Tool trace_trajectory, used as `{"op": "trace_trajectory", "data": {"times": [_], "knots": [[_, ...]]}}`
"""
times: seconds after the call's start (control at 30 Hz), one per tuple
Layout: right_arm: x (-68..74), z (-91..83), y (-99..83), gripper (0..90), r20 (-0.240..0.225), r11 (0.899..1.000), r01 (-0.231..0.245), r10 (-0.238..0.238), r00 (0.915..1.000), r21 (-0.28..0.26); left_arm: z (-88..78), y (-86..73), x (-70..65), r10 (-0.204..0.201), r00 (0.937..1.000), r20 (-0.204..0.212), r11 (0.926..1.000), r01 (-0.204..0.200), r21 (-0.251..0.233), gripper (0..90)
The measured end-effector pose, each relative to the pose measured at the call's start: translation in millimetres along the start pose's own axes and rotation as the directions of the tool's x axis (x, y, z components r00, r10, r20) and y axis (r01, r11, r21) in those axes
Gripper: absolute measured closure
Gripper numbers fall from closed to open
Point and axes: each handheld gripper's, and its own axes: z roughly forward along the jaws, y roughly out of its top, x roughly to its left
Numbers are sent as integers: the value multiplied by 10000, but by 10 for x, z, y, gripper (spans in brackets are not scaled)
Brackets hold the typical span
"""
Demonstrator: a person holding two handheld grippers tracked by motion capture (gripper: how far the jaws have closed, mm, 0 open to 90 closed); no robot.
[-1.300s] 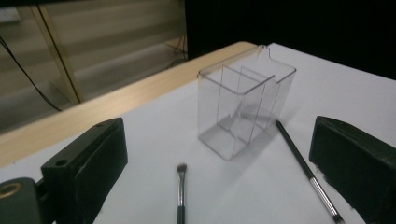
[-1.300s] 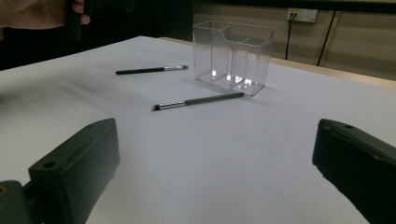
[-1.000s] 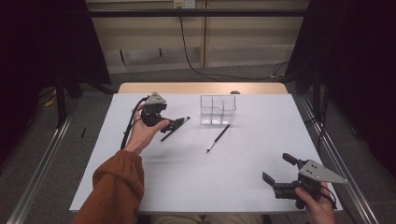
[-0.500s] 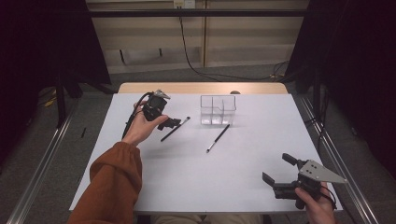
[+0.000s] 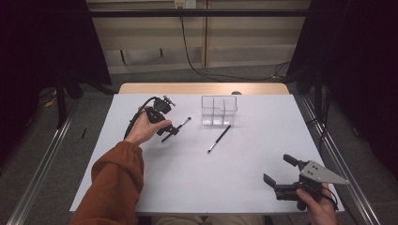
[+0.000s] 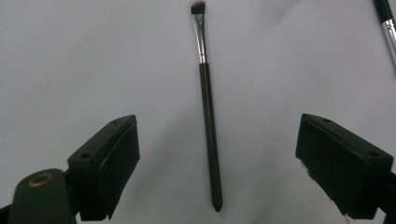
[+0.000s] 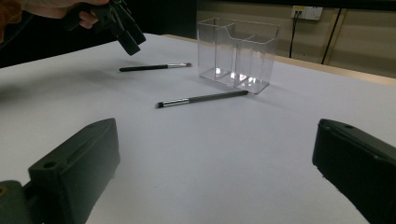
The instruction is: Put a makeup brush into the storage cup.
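2 makeup brushes lie on the white tabletop (image 5: 187,173), both placed here against the clear organizer (image 5: 219,110), a see-through box with compartments standing upright toward the far edge. the first brush (image 6: 208,135) lies to the left of the organizer, well apart from it, flat, with its bristle end nearer the organizer. the left gripper (image 5: 170,132) hangs over this brush's handle end, its fingers wide apart on either side of the handle with clear tabletop between each pad and the handle; the fingers have just been closing a little, and they touch nothing. the second brush (image 5: 219,138) lies just in front of the organizer, its handle tip close by the box's front right corner and its bristle end pointing away toward the near side. the right gripper (image 5: 283,174) sits well in front of the organizer and to its right, near the tabletop's near edge, fingers spread wide and holding nothing.
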Motion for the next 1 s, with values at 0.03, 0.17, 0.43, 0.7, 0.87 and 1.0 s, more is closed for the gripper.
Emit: {"op": "trace_trajectory", "data": {"times": [0.03, 0.17, 0.43, 0.7, 0.87, 1.0], "knots": [[-3, 6, -1, 5, 34, 10000, -20, 20, 10000, 33, 19, -2, -4, 203, 9998, -71, 9992, -201, 341, 134], [1, 13, -2, 5, 55, 10000, -14, 14, 10000, 85, 72, -10, 9, 322, 9993, 204, 9955, -339, 881, 129], [2, 15, -4, 4, 36, 9999, -6, 6, 10000, 129, 158, -4, 6, 491, 9984, 280, 9827, -533, 1773, 175], [2, 20, -5, 4, 45, 9999, -23, 23, 10000, 165, 234, 23, -4, 245, 9984, 502, 9658, -366, 2567, 403], [2, 18, -6, 4, 37, 9999, -38, 37, 10000, 164, 266, 33, -22, 357, 9987, 354, 9622, -439, 2688, 504], [5, 21, -8, 4, 11, 9998, -31, 30, 10000, 176, 290, 67, -78, 668, 9977, -64, 9501, -617, 3056, 526]]}}
